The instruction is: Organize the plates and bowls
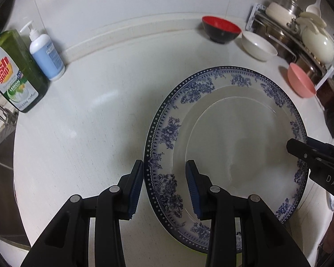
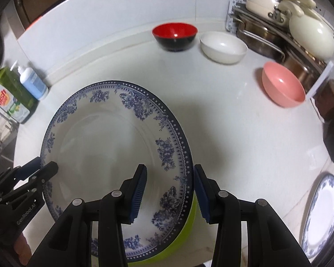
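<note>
White countertop [image 2: 245,138] held a blue-floral plate [image 2: 104,146] on a green dish [image 2: 189,229], left gripper [image 1: 164,187] and right gripper [image 2: 170,191] both spread wide, straddling its rim at nine and three o'clock; red bowl [image 2: 174,36], white bowl [image 2: 223,47], pink bowl [image 2: 282,84] beyond at twelve

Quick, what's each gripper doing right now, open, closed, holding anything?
Left gripper: open, jaws straddling the left rim of the blue floral plate, not clamped.
Right gripper: open, jaws straddling the plate's right rim.
</note>
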A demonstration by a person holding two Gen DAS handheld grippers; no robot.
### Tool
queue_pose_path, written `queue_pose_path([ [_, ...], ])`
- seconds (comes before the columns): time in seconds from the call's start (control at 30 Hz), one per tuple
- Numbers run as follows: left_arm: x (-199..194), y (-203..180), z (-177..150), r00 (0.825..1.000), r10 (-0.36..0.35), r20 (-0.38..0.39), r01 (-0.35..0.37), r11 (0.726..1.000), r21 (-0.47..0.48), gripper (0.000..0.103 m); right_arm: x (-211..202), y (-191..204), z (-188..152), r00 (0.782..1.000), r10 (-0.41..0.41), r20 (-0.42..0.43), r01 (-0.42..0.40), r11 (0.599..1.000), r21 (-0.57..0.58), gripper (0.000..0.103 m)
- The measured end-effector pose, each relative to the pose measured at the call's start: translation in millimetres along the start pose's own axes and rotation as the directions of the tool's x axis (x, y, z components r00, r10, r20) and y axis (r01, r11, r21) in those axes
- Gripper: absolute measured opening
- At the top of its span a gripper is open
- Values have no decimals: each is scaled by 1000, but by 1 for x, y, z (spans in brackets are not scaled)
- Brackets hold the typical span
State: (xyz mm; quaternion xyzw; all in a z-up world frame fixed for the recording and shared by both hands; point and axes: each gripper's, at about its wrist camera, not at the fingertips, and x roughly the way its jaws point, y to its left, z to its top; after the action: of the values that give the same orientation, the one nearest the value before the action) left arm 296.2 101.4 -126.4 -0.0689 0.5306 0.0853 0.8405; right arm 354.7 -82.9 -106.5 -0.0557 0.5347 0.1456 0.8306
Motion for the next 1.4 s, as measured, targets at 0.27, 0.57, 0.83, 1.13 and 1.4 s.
queue_pose_path([
  [0.27,16,-2,-11,998,-4,-57,4,1000,2,37,16,-5,-13,998,-1,-62,1,1000,1,44],
  [0.57,31,-4,-17,996,3,-89,-2,1000,4,37,33,-5,-17,994,-7,-109,6,1000,-9,44],
  [0.83,36,-4,-19,995,-11,-99,11,1000,3,37,40,-6,-19,993,-20,-120,18,1000,-18,44],
  [1.13,36,-3,-17,995,-25,-98,25,1000,7,39,42,-4,-20,993,-32,-116,29,999,-24,46],
  [1.4,21,-3,-14,1000,-4,-31,5,1000,26,60,36,-4,-20,996,-28,-89,26,999,-21,58],
])
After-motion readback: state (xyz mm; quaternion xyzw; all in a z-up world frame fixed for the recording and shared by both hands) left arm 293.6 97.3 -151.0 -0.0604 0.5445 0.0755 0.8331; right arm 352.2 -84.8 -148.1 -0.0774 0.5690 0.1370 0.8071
